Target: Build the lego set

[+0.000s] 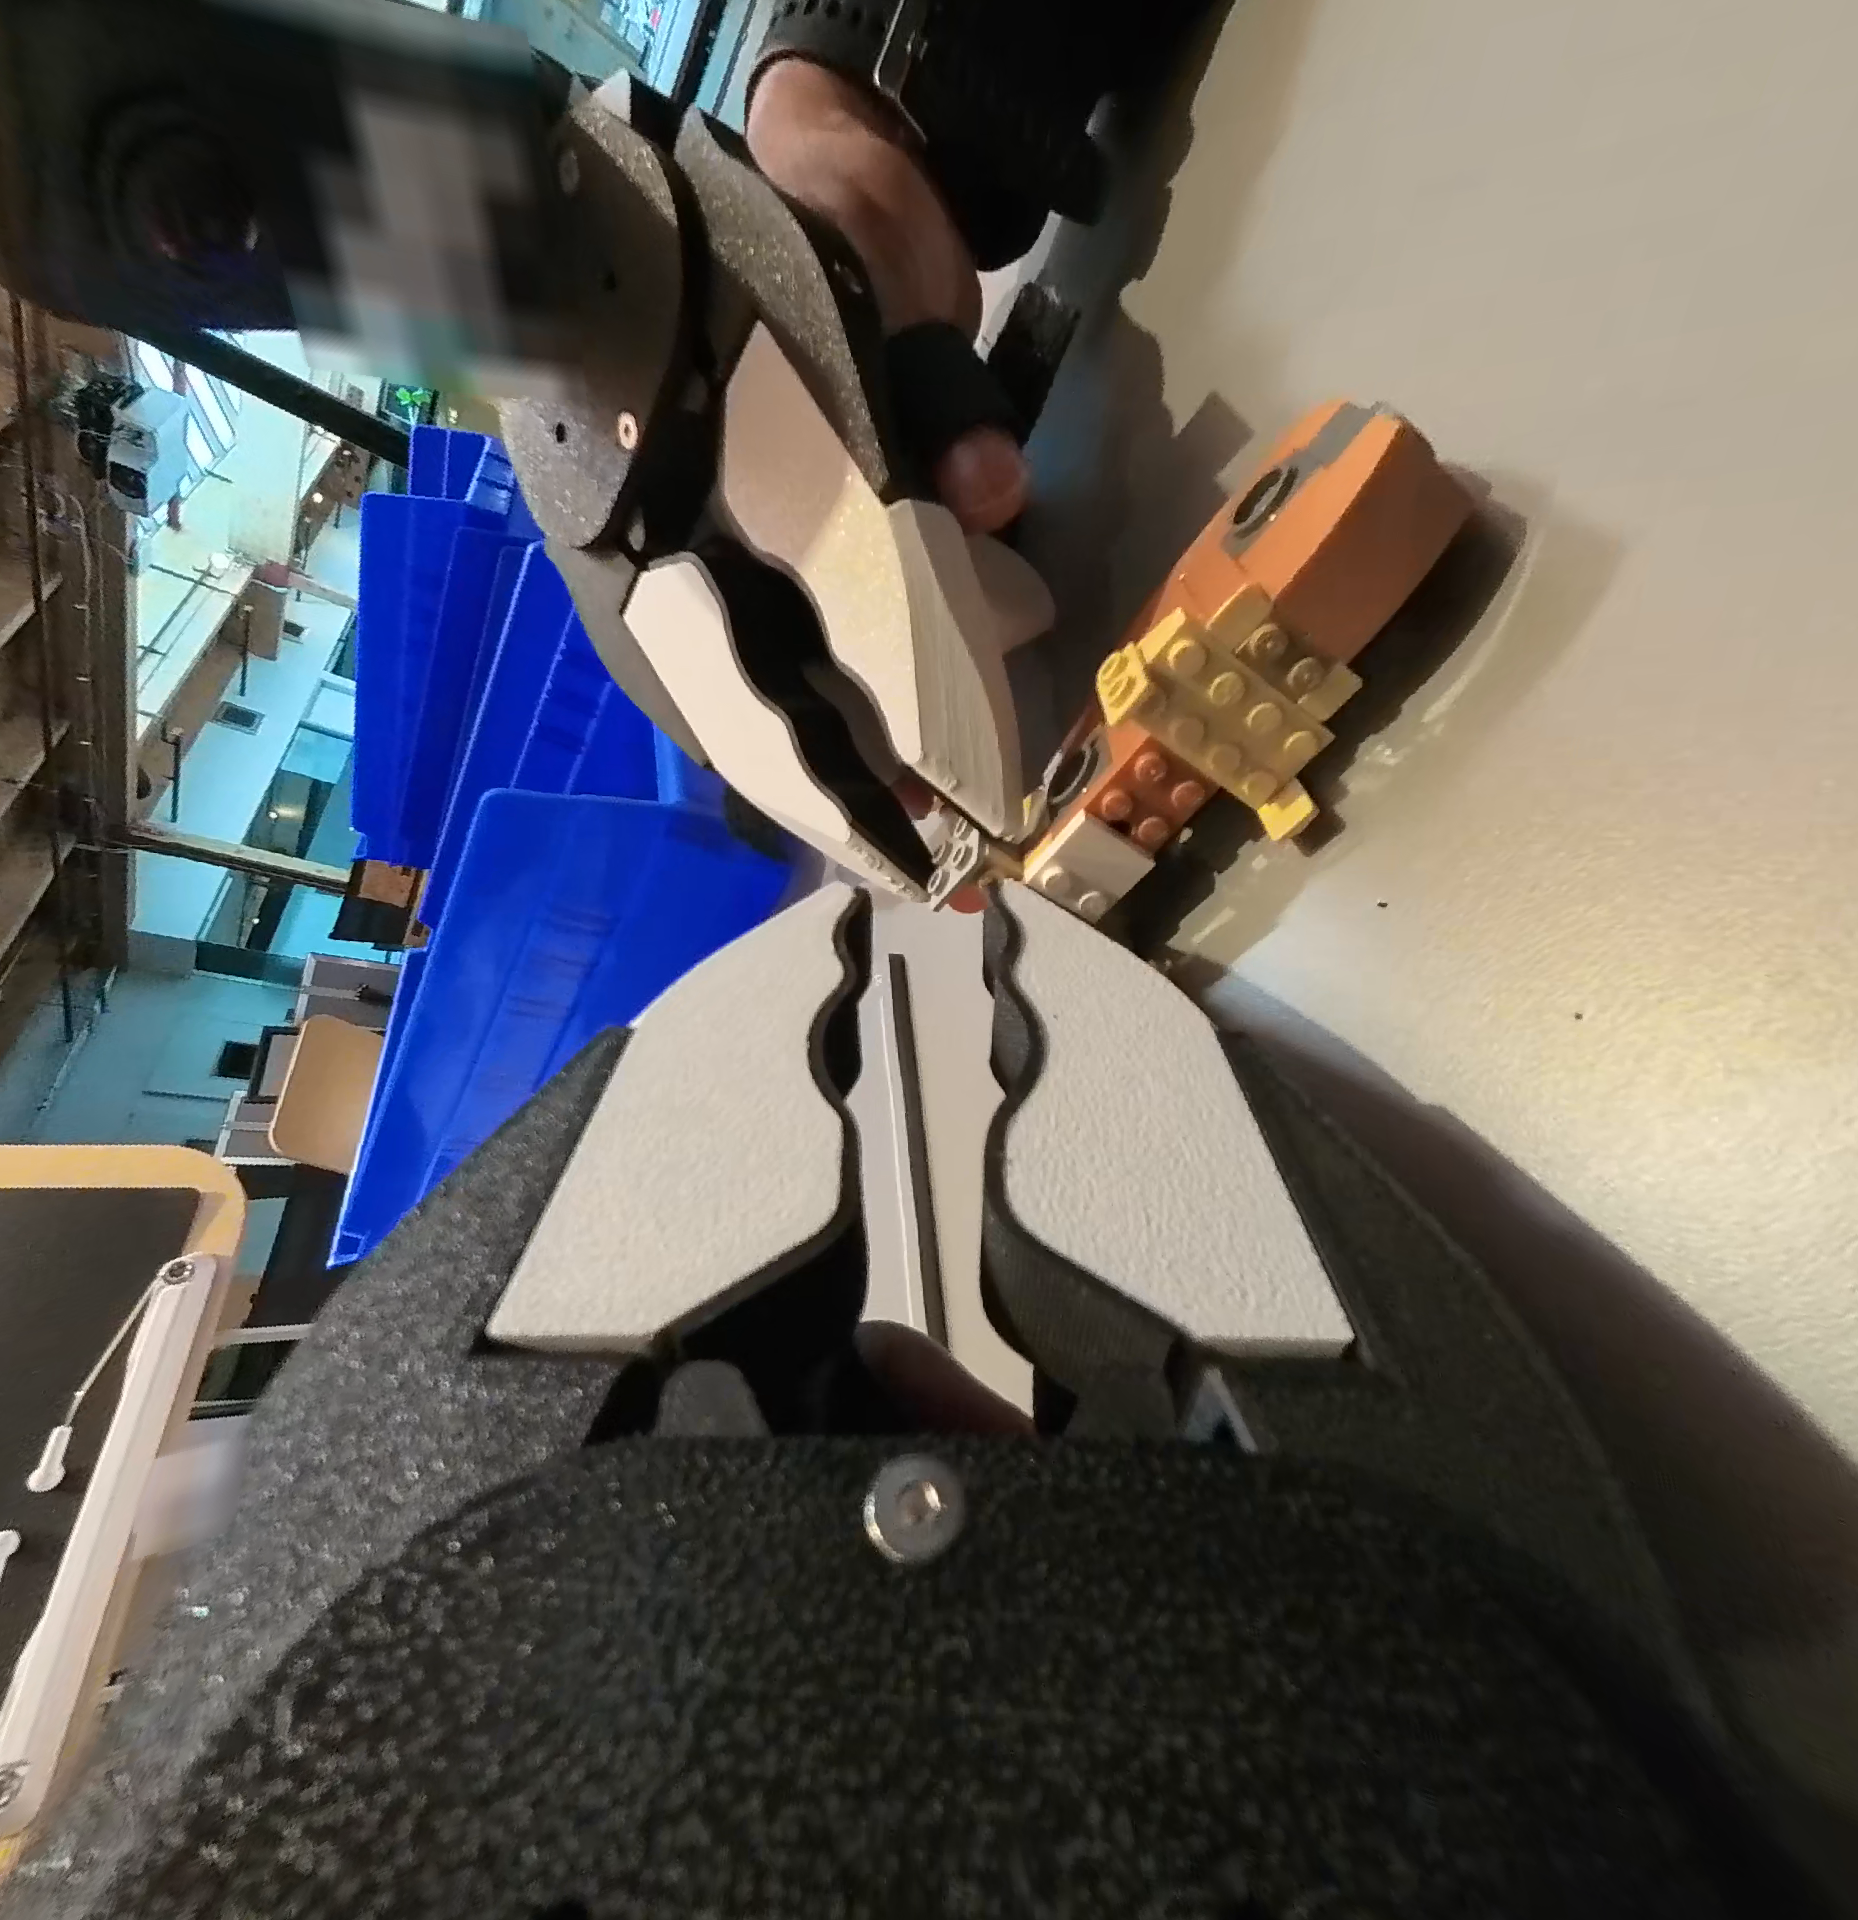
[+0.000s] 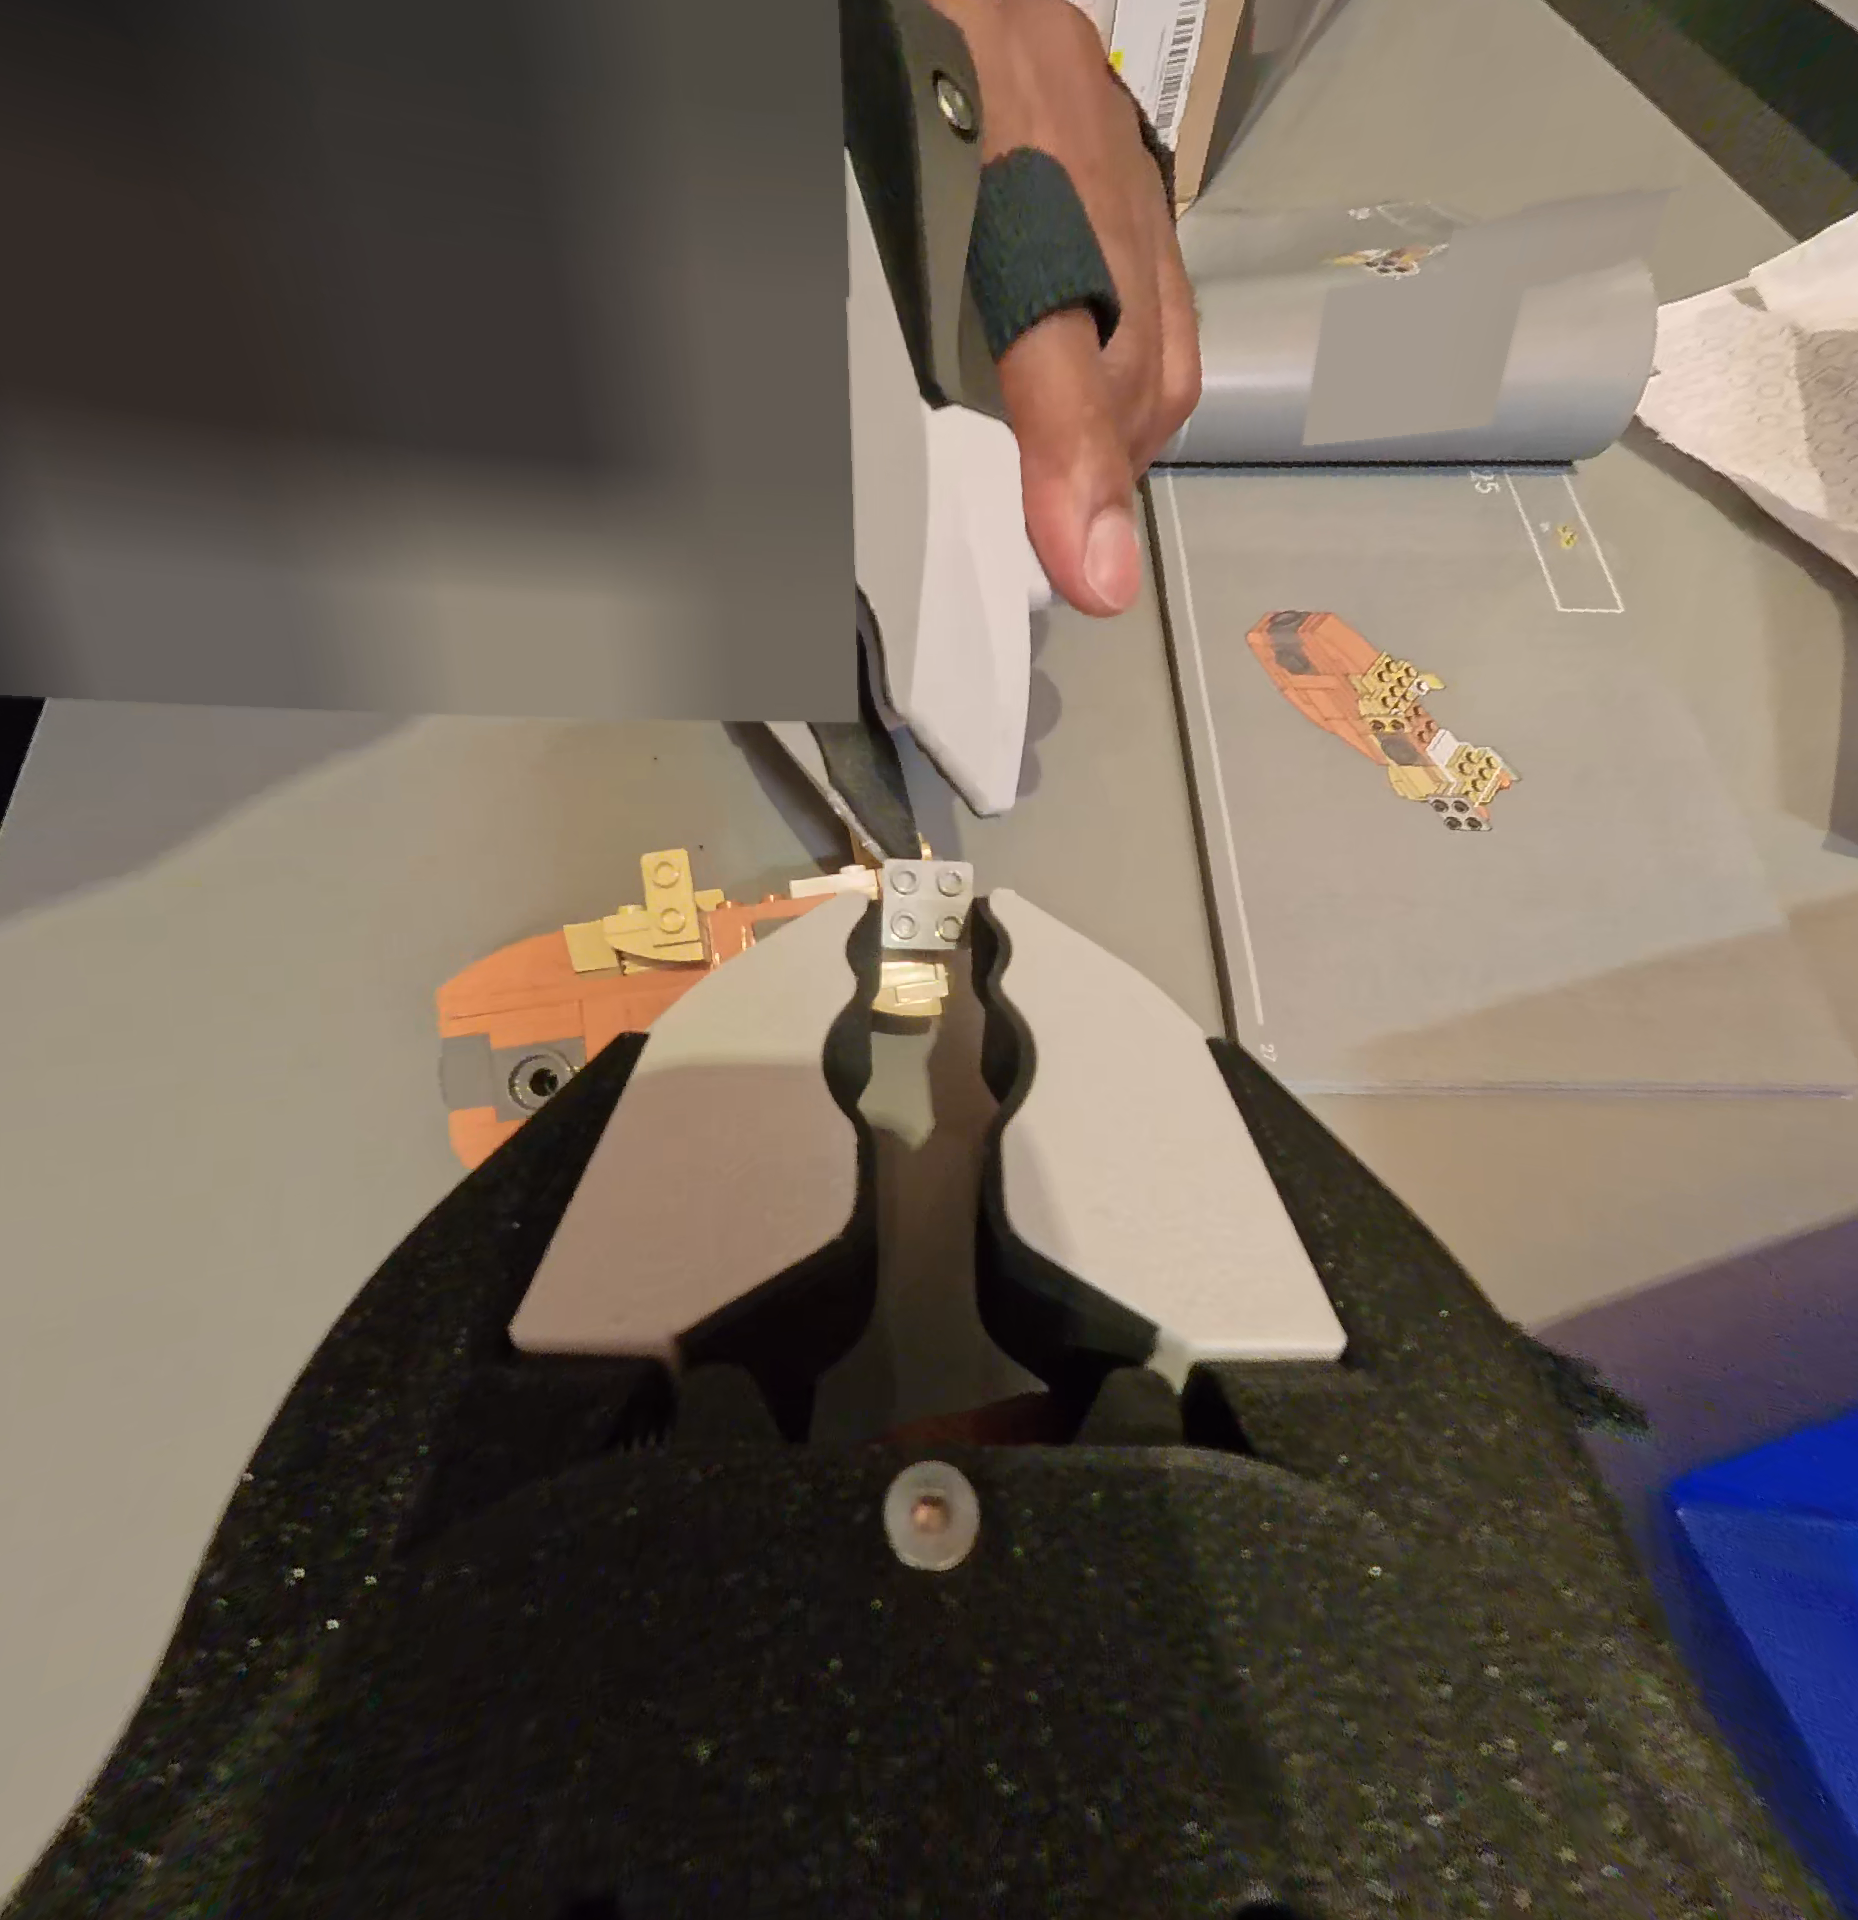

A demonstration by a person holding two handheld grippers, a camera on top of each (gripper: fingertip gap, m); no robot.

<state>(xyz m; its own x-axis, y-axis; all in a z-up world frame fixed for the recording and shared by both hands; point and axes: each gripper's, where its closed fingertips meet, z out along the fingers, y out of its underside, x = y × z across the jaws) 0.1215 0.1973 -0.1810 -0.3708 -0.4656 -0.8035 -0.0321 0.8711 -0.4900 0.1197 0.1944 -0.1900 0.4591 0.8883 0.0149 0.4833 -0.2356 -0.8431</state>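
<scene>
The orange lego model with tan plates on top lies on the grey table; it also shows in the right wrist view. My right gripper is shut on a small grey 2x2 plate, with a tan piece just under it between the fingers. In the left wrist view the right gripper comes in from the upper left, holding the plate by the model's end. My left gripper has its jaws narrowly parted, tips right at the plate; whether they grip is hidden.
An open instruction booklet lies right of the model. Crumpled paper and a cardboard box are at the far right. Blue bins stand beside the work spot, one corner near my right gripper. A person's hand holds the left gripper. My two grippers' fingertips are within a few centimetres of each other.
</scene>
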